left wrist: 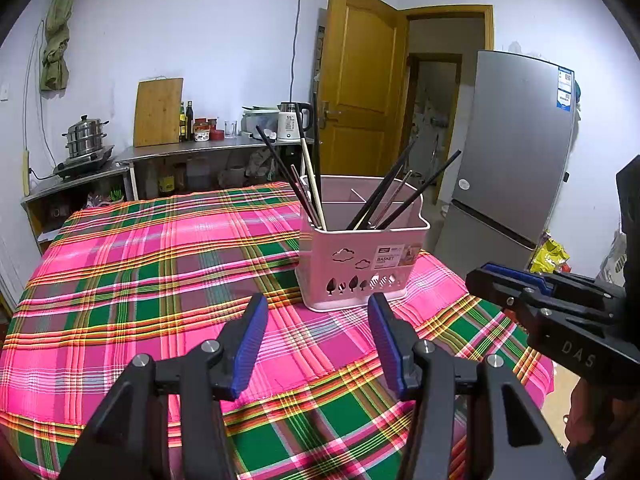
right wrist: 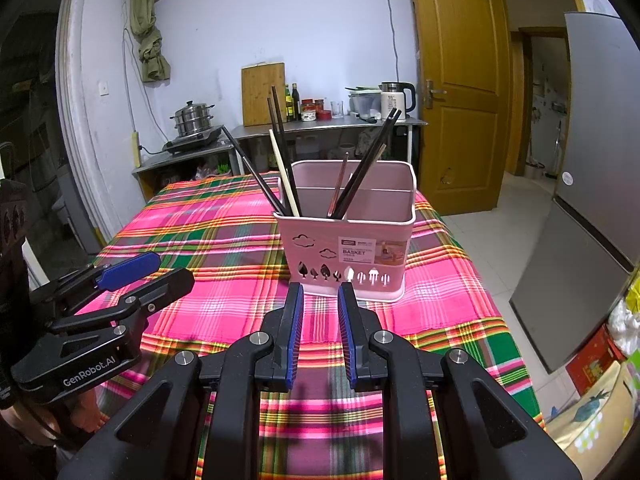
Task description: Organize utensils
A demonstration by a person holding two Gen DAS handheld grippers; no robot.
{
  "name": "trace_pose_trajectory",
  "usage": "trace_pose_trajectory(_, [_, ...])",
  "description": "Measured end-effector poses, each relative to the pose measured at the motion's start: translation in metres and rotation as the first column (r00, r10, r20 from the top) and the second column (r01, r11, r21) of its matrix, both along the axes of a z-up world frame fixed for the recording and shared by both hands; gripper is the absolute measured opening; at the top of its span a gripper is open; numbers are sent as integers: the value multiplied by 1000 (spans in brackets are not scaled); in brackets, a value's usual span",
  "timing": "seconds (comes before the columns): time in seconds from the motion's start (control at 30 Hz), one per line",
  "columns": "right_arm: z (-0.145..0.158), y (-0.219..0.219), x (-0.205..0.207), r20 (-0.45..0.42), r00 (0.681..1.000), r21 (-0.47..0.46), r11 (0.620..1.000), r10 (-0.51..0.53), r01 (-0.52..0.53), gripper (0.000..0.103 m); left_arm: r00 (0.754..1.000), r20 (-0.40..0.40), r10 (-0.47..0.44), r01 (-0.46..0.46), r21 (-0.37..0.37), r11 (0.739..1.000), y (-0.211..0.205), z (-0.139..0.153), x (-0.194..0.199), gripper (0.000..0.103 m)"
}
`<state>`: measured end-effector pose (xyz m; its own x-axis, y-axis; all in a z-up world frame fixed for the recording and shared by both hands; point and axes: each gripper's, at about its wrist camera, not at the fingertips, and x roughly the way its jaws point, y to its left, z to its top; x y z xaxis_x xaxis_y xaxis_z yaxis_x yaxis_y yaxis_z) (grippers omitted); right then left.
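Note:
A pink utensil basket (left wrist: 360, 264) with compartments stands on the plaid tablecloth (left wrist: 140, 280); it also shows in the right wrist view (right wrist: 348, 252). Several chopsticks (left wrist: 308, 184) lean in its left compartment and several more (left wrist: 400, 196) in its right one. They also show in the right wrist view (right wrist: 284, 172). My left gripper (left wrist: 318, 304) is open and empty, just in front of the basket. My right gripper (right wrist: 320, 292) is open with a narrower gap, empty, close to the basket's front. Each gripper shows in the other's view, the right (left wrist: 504, 280) and the left (right wrist: 148, 272).
The table's right edge drops to a tiled floor (right wrist: 500, 220). A grey fridge (left wrist: 516, 148) stands right of the table. A wooden door (left wrist: 360, 88) is behind. A steel counter (left wrist: 200, 148) with pot, cutting board, bottles and kettle runs along the back wall.

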<state>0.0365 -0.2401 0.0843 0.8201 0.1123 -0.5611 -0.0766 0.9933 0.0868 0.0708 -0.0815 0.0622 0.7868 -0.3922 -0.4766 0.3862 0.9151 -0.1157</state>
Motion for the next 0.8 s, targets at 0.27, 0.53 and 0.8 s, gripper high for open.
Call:
trace_pose_trajectory(0.27, [0,-2,1,-1,1000,-1,1000,-1,1,18,1000,-2,0,0,0,1000,0,0,0,54])
trace_pose_trajectory(0.53, [0,-3,1,-3,1000,-1,1000,-1,1,18,1000,-2,-1,1,0,1000,0,0,0,54])
trace_pose_trajectory(0.8, [0,-2,1,-4,1000,-2,1000,-1,1,18,1000,1,-3,3,3,1000,0,1,0,54])
